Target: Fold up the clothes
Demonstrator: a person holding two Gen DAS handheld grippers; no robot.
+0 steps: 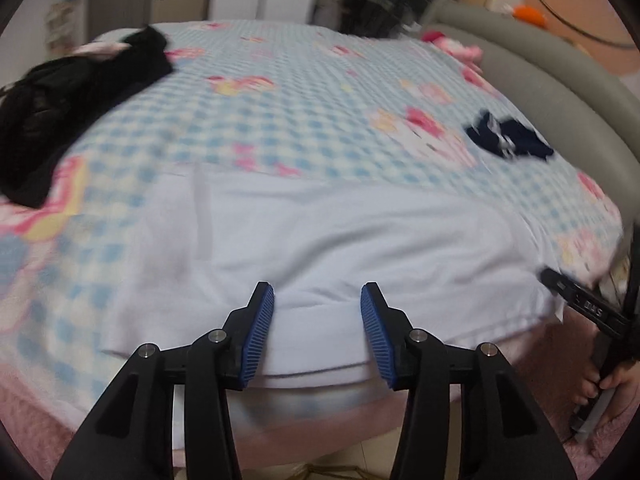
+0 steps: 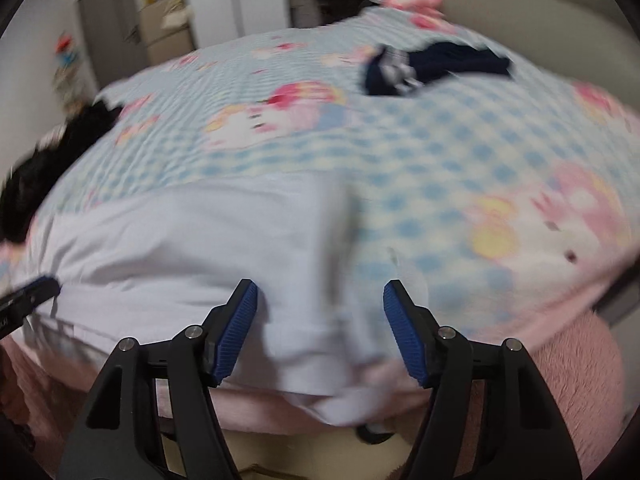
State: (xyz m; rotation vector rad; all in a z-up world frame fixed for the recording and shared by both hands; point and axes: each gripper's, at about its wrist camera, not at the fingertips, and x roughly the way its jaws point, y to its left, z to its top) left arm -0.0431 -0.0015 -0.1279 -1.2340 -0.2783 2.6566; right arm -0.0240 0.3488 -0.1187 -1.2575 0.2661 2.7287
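**Both grippers released over the white garment at the bed's near edge**

Left gripper (image 1: pixel 318 292): jaws apart, blue pads (image 1: pixel 260 332) on either side of the near hem of the white garment (image 1: pixel 320 232), not pressing it. Nothing grasped. Right gripper (image 2: pixel 320 290): jaws spread wider, hovering over the right end of the same garment (image 2: pixel 192 240), pads clear of the cloth. Also released.

White garment: spread flat and folded along the near edge of the bed, hem slightly over the edge, right corner drooping down past the pink fleece (image 2: pixel 576 364) that hangs off the bed's side. Under it, a blue-and-white checked bedsheet (image 1: pixel 304 92) with pink cartoon prints. Seen from the left wrist, the right gripper's black body at the far right (image 1: pixel 584 300), at the garment's corner, with a hand (image 1: pixel 608 380) around its handle.

Farther out: a navy item of clothing (image 1: pixel 510 140) lying well apart on the right of the sheet, near the grey padded bed frame (image 1: pixel 560 72). A heap of black clothes (image 1: pixel 72 100) at the far left. Beyond the bed, a grey door (image 2: pixel 108 32) and blurred furniture; details too smeared to tell.
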